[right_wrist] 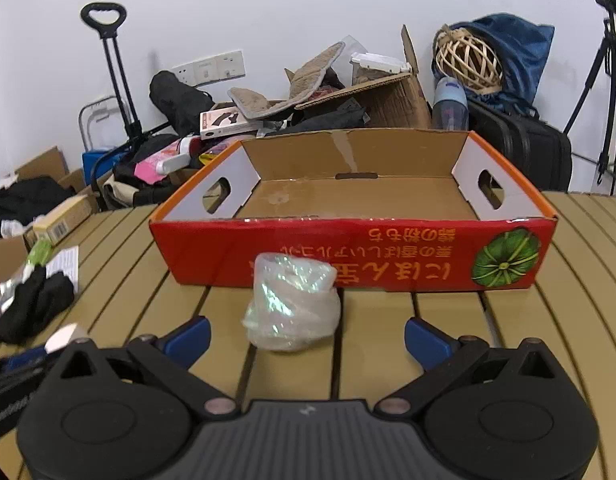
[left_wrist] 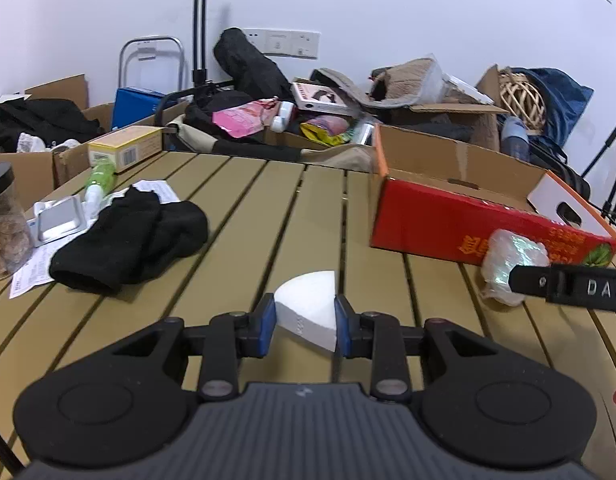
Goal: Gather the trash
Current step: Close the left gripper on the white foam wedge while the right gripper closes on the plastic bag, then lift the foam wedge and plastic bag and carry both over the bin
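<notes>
Left tool [left_wrist: 305,326] clamps foam wedge [left_wrist: 308,306] | right tool [right_wrist: 306,336] agape, plastic wad [right_wrist: 292,306] between

black socks [left_wrist: 136,236], snack jar [left_wrist: 4,224], tripod [right_wrist: 608,92]

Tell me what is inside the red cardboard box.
The red cardboard box looks empty: bare brown floor with a stain. Its front wall hides the nearest strip of floor, so something small and flat there cannot be ruled out.
</notes>
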`<state>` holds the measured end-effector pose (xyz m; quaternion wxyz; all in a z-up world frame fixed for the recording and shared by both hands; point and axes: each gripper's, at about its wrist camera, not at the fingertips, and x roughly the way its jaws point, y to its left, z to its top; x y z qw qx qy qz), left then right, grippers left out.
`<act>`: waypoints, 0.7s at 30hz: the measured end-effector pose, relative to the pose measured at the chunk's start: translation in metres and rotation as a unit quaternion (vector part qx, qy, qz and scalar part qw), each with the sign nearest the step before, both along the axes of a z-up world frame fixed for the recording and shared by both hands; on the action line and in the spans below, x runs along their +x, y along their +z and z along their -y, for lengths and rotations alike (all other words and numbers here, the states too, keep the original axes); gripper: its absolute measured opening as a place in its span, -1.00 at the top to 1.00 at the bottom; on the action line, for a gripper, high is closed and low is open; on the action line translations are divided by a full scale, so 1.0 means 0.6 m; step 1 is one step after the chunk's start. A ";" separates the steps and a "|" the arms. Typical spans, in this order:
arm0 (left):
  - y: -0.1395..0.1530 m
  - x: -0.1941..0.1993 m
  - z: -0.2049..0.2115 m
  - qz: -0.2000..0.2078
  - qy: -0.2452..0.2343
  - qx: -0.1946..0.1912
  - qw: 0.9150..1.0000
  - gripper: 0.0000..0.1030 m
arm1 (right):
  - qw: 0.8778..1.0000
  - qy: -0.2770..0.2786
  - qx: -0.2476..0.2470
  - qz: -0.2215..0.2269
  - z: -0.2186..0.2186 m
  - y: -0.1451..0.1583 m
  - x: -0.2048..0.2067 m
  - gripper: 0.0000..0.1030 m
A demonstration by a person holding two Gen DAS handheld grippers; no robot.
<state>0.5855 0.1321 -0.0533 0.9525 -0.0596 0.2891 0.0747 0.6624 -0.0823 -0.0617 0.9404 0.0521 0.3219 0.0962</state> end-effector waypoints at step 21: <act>-0.001 -0.003 -0.017 0.000 0.014 -0.002 1.000 0.40 | 1.000 -0.004 0.023 -0.017 -0.007 -0.027 0.044 0.48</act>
